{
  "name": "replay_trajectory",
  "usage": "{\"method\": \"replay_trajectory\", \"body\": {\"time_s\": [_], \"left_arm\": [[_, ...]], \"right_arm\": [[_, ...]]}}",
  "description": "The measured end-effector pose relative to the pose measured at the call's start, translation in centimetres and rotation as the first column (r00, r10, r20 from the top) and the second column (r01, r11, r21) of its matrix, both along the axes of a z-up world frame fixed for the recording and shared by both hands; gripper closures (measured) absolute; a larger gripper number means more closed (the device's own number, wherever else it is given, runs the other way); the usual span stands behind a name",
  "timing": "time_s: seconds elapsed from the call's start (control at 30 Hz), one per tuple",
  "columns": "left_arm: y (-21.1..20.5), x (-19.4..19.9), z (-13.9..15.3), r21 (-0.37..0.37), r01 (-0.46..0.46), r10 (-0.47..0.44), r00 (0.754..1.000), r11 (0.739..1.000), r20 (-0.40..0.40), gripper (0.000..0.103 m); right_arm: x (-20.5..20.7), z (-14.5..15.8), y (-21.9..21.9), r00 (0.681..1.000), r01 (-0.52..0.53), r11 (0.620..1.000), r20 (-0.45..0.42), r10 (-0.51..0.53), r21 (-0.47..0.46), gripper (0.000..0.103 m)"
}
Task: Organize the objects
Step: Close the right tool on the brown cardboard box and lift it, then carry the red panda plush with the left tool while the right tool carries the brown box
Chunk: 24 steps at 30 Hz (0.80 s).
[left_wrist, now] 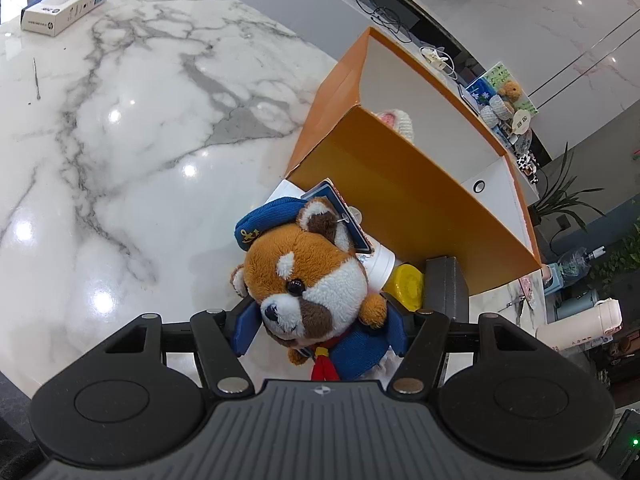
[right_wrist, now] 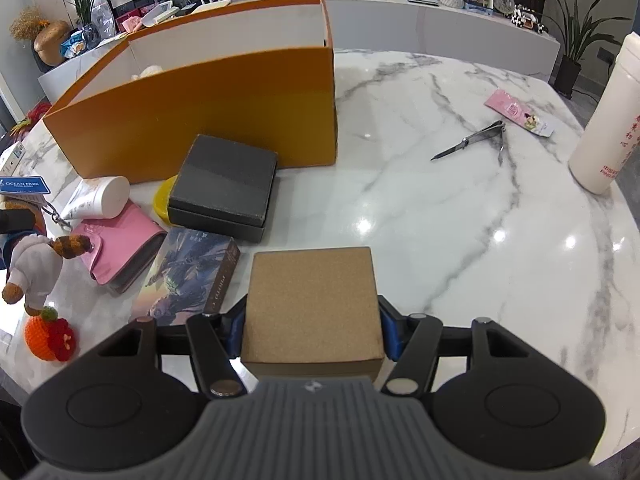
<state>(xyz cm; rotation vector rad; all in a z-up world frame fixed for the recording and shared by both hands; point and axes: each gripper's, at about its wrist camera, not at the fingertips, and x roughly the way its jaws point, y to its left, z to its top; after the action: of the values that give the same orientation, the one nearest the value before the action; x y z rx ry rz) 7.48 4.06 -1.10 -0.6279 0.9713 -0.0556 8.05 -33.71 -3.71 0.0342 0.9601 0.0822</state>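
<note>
Cork-faced box [right_wrist: 312,304] sits clamped in my right gripper [right_wrist: 312,326], near the tabletop's near edge; my left gripper [left_wrist: 320,330] grips a plush toy [left_wrist: 308,276] in a blue cap, just beside the orange box's [left_wrist: 404,196] front wall. I judge both are mid-carry: next I lift each over that wall and let go inside. A tag [right_wrist: 25,187] reads "OCEAN PARK"; a white carton [left_wrist: 66,6] bears an HP logo.
</note>
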Motion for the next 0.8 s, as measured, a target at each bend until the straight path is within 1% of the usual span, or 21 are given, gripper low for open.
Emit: {"method": "replay_trajectory", "body": {"time_s": [0.4,0.57,0.8], "left_arm": [[-0.7,-0.6,1.3,0.025,0.020,-0.021,0.999,1.000,0.047,0.031],[-1.2,-0.9,2.1,0.049,0.029,-0.032,0.997,0.998,0.076,0.030],[-1.9,-1.4,3.4,0.064,0.047,-0.054,0.991,0.997,0.123,0.030]], "right_arm": [[-1.8,2.0,-0.1,0.999,-0.014,1.000,0.046,0.015,-0.011,0.040],[-2.4,2.7,0.2,0.998,-0.023,1.000,0.062,0.024,-0.015,0.040],[-3.3,4.3,0.9,0.993,-0.048,0.999,0.106,0.046,0.009,0.040]]}}
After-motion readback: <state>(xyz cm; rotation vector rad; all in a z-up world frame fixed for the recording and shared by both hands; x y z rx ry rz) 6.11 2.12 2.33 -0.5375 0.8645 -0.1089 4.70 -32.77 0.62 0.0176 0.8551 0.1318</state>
